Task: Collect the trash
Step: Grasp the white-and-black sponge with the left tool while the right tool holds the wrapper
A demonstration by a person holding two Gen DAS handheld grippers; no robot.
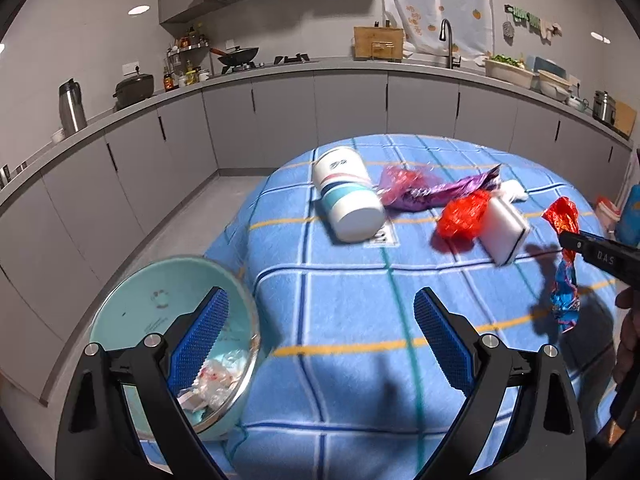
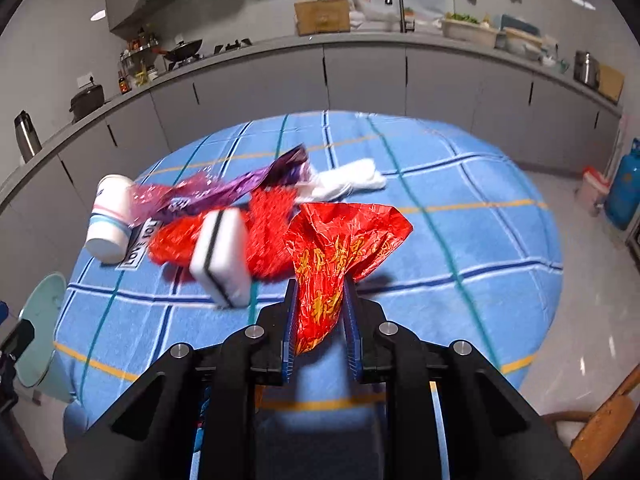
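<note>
My right gripper (image 2: 320,300) is clenched on a crumpled red-and-gold wrapper (image 2: 336,248); the foil fans out above the blue pads (image 2: 289,320) and a blue printed tail hangs below, clear of the checked blue tablecloth (image 1: 352,320). My left gripper (image 1: 320,320) stands wide apart with nothing between its fingers, at the near left edge of the table. Just left of it, past the table's edge, sits the pale green bin (image 1: 160,304), already holding scraps of clear and white packaging. Farther across the cloth a white sponge with a dark stripe (image 1: 505,230) lies against a red bag (image 1: 460,216). Beyond those are a purple wrapper (image 1: 432,194), a white tissue wad (image 2: 352,180) and, to the left, a white cup with blue bands (image 1: 346,196) tipped on its side.
</note>
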